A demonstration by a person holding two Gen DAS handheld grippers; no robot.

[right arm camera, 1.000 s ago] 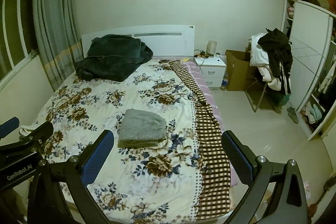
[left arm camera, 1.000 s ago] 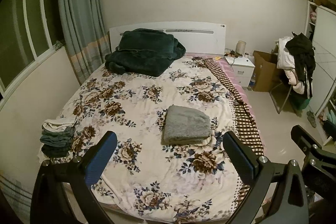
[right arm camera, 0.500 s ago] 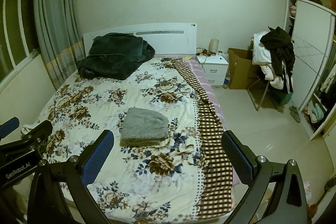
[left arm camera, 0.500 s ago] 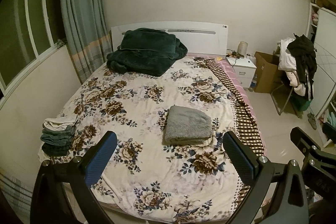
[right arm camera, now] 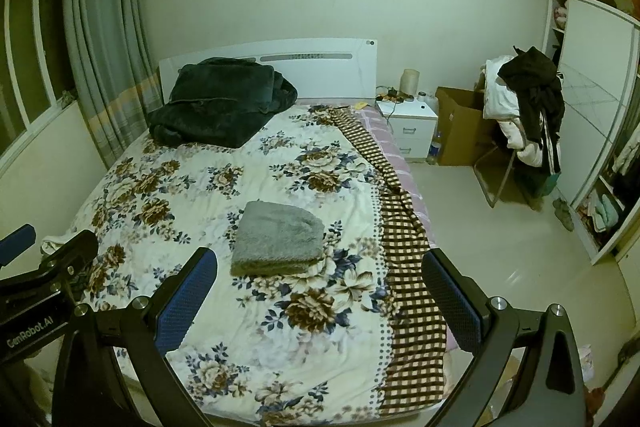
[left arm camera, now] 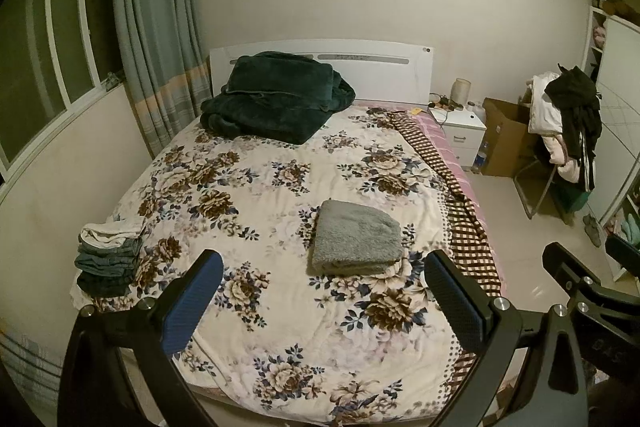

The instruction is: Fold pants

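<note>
Both tools are held high over the foot of the bed, jaws spread wide and nothing gripped: the left gripper point(left arm camera: 324, 291) and the right gripper point(right arm camera: 320, 287). Over the last second the view has been drawn slightly back and up, and the cloth has not been touched. This is judged as a withdrawal after a finished fold.

One grey folded pair of pants point(left arm camera: 355, 243) is seen lying flat on the floral bedspread point(left arm camera: 248, 195), at about 12 o'clock just beyond the left tool's fingers. One stack of folded garments point(left arm camera: 108, 259) sits at the bed's edge at about 10 o'clock, well apart from the grey bundle; its layers cannot be counted with certainty. One dark green blanket point(left arm camera: 276, 95) is heaped by the headboard. One chair piled with clothes point(right arm camera: 524, 107) stands at 2 o'clock in the right view.
</note>
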